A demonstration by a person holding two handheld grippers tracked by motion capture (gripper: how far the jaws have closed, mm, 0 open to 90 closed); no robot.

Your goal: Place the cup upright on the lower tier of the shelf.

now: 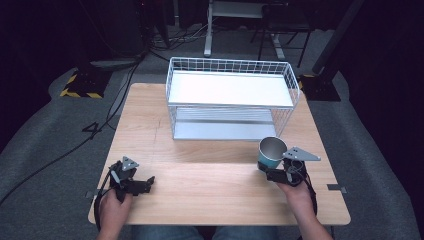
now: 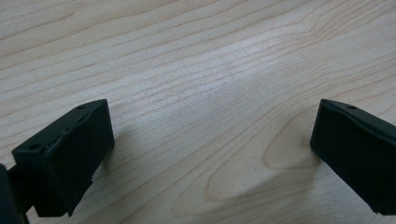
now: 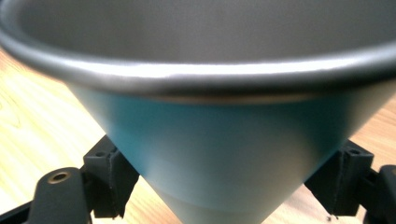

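One teal cup (image 1: 270, 154), at about four o'clock on the table (image 1: 200, 165), sits clamped between the right gripper (image 1: 274, 173) jaws, while the left gripper (image 1: 145, 184) rests wide apart and empty at seven o'clock, so the wire rack (image 1: 230, 97) at twelve likely awaits it.

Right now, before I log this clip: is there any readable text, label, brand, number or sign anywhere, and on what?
None can be read.
Teal cup in the right gripper: plain wall and metal rim, no print.
White wire rack: blank shelves.
Wooden table and left gripper: no markings.
Yellow and black striped base on the floor: hazard stripes, no words.
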